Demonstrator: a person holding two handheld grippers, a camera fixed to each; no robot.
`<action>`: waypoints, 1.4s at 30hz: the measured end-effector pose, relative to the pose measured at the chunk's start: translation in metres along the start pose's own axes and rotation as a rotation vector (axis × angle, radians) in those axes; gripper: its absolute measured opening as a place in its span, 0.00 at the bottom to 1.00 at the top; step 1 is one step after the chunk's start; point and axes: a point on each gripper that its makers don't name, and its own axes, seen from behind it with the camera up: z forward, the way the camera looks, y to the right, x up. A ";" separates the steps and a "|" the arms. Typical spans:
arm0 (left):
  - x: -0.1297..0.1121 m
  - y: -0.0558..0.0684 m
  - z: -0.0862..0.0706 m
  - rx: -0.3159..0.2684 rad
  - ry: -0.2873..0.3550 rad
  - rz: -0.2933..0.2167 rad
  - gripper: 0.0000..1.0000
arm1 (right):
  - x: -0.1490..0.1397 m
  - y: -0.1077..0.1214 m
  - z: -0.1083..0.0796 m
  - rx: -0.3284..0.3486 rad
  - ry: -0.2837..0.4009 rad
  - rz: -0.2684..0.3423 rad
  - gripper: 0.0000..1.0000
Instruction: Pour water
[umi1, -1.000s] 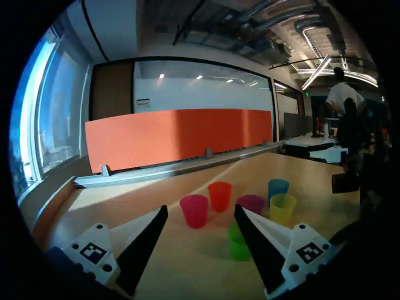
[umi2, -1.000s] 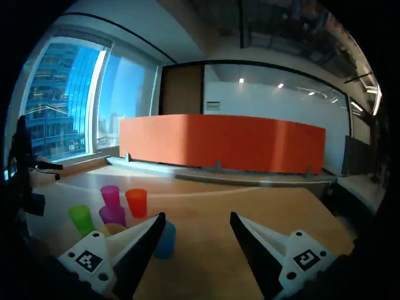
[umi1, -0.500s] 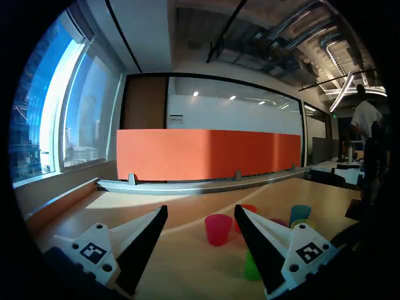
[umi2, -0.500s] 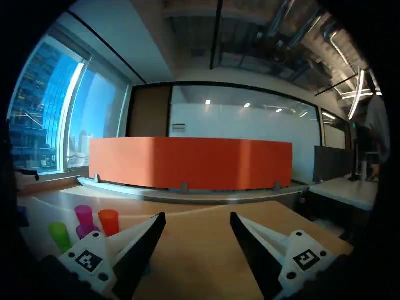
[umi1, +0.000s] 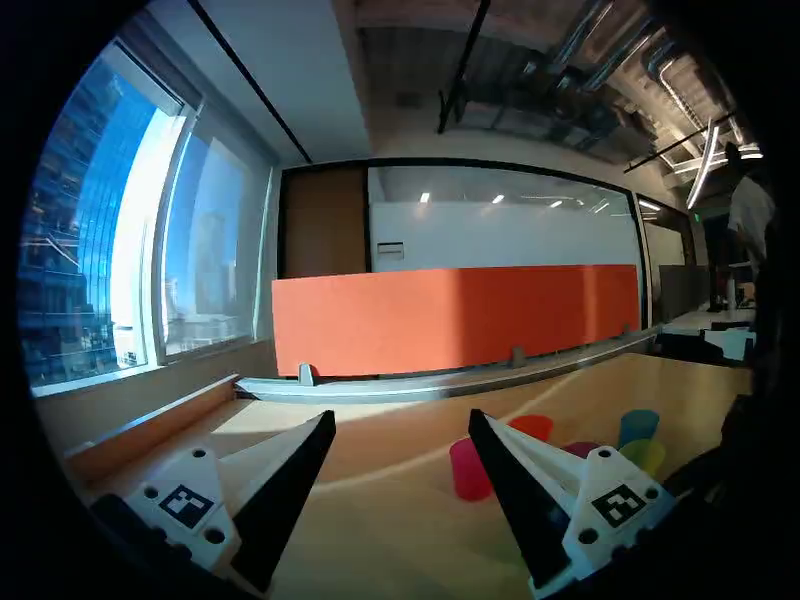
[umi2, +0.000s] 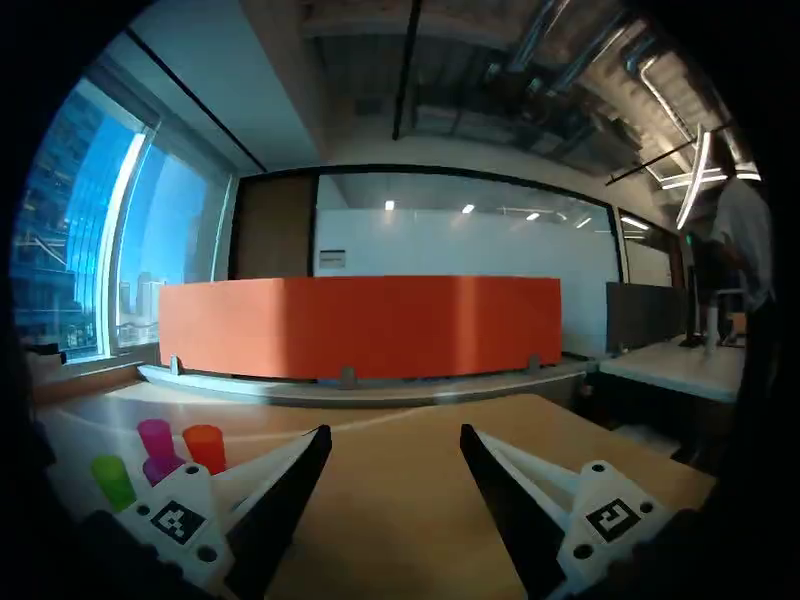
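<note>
1. Both cams tipped up vs 1 s ago: the translucent coloured plastic cups (umi1: 465, 470) now sit low, partly behind a finger of the left gripper (umi1: 400, 470).
2. Left gripper & right gripper (umi2: 395, 480) both spread wide, gripping 0 things.
3. Cups stand on the pale wooden table (umi1: 400, 535), off-aim, so pouring prob. isn't under way.

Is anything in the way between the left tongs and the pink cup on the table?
Nothing visible does: the left tongs are open and empty, and just bare table lies between them and the pink cup.
</note>
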 end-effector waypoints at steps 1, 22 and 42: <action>-0.001 0.000 0.000 0.005 -0.001 -0.002 0.99 | 0.002 -0.001 0.000 0.004 0.002 0.006 0.99; -0.043 -0.015 0.011 0.045 -0.004 -0.024 0.99 | -0.002 -0.011 -0.003 -0.007 -0.022 0.000 0.99; -0.073 -0.025 0.021 0.048 -0.015 -0.055 0.99 | 0.005 -0.016 0.000 -0.021 -0.022 -0.018 0.99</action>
